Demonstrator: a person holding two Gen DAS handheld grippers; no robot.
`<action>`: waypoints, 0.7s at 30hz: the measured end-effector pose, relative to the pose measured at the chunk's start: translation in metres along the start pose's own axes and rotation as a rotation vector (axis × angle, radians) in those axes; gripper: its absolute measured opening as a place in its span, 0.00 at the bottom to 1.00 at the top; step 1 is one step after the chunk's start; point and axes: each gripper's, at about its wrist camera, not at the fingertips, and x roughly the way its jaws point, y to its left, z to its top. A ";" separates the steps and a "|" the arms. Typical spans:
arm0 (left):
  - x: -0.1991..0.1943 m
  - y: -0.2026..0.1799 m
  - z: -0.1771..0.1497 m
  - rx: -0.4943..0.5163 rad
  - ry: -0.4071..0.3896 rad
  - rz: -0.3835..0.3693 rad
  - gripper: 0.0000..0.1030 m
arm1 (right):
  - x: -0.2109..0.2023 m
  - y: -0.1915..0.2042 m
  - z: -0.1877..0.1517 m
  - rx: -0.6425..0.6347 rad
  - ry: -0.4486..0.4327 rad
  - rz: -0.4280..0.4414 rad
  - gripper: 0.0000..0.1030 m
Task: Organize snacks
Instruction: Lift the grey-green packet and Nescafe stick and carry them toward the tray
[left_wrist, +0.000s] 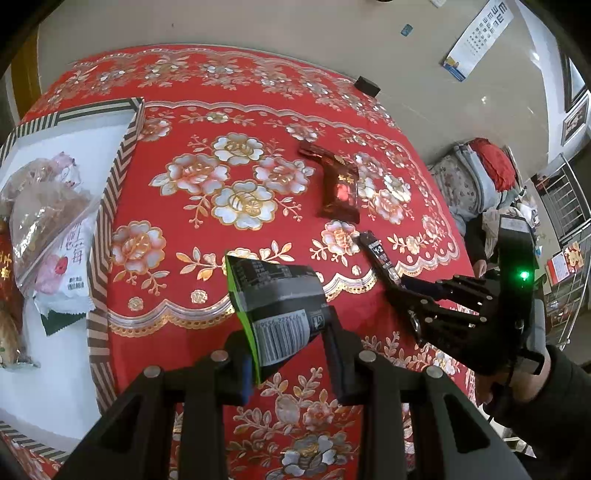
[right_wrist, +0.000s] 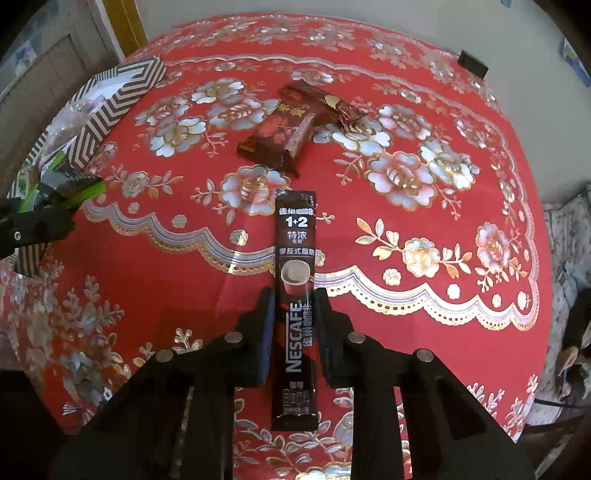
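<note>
— Where is the coffee stick (right_wrist: 295, 295) held?
— It is pinched lengthwise by the right gripper (right_wrist: 293, 332) jaws above the counter (right_wrist: 406, 280).
— And the green packet (left_wrist: 277, 314)?
— It is clamped in the left gripper (left_wrist: 291, 354) jaws; its barcode is seen only from the left wrist, beside the striped box (left_wrist: 110, 206).
</note>
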 end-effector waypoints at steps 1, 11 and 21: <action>0.000 0.000 0.000 0.001 -0.001 0.001 0.32 | -0.001 -0.001 0.000 0.000 0.003 -0.007 0.16; -0.004 0.003 0.009 -0.006 -0.026 0.033 0.32 | -0.038 -0.010 0.003 0.133 -0.087 0.135 0.15; -0.034 0.037 0.020 -0.057 -0.081 0.214 0.32 | -0.060 0.040 0.048 0.028 -0.147 0.173 0.15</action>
